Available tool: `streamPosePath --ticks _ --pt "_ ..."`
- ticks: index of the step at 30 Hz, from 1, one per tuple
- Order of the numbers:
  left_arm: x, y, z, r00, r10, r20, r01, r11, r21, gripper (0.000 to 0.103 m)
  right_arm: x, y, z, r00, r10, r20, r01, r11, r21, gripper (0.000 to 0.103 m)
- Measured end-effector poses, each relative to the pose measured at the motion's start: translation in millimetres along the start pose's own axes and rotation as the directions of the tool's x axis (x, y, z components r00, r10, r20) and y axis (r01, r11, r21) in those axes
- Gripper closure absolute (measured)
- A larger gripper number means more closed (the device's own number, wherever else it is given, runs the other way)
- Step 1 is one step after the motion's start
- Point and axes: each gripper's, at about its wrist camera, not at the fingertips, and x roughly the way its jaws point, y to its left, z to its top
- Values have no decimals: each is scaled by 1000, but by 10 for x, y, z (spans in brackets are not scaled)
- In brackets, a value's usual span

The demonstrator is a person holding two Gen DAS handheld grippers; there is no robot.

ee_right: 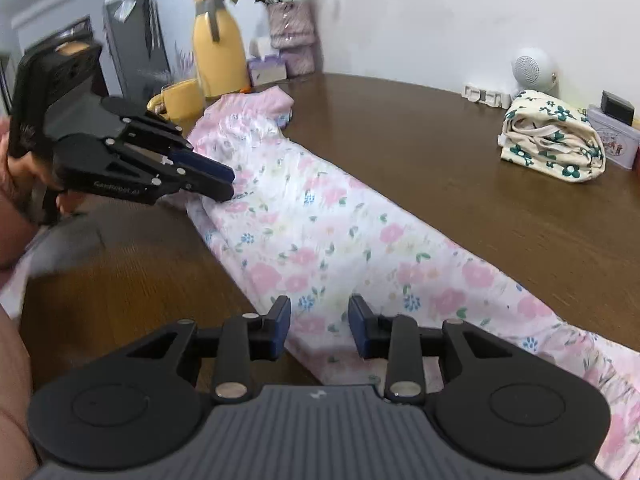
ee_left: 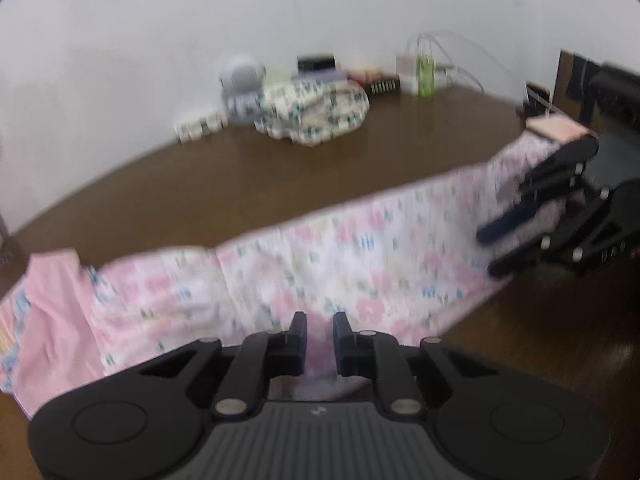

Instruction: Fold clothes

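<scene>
Brown wooden table (ee_right: pixel 420 152), white wall (ee_right: pixel 440 12); floral garment (ee_right: pixel 320 240), both grippers' fingers spread.

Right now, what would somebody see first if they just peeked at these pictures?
A long pink flowered garment stretches across the brown table, with the left gripper and right gripper poised open at its near edge. A folded green-flowered cloth sits by the wall, and a yellow jug in the far corner.
</scene>
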Motion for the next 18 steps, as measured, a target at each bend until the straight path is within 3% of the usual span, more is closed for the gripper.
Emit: streamPosePath --ticks 6,9,11,15,18 --pt "235 -52 -62 996 31 -78 -32 999 -8 89 -75 -6 -10 1000 -7 27 7 1000 18 66" --pt "201 -187 114 1000 -11 -6 11 1000 8 76 -457 -129 -54 992 -17 123 1 992 128 53" --pt "172 -282 239 998 -42 46 41 999 20 72 -763 -234 -152 981 -72 183 32 976 214 44" --pt "304 -581 546 984 -139 112 132 989 68 70 -1351 -464 -546 952 -220 213 103 885 454 25" --pt "501 -869 804 968 -204 143 190 976 108 71 -1594 -522 -836 946 -274 173 128 806 578 23"
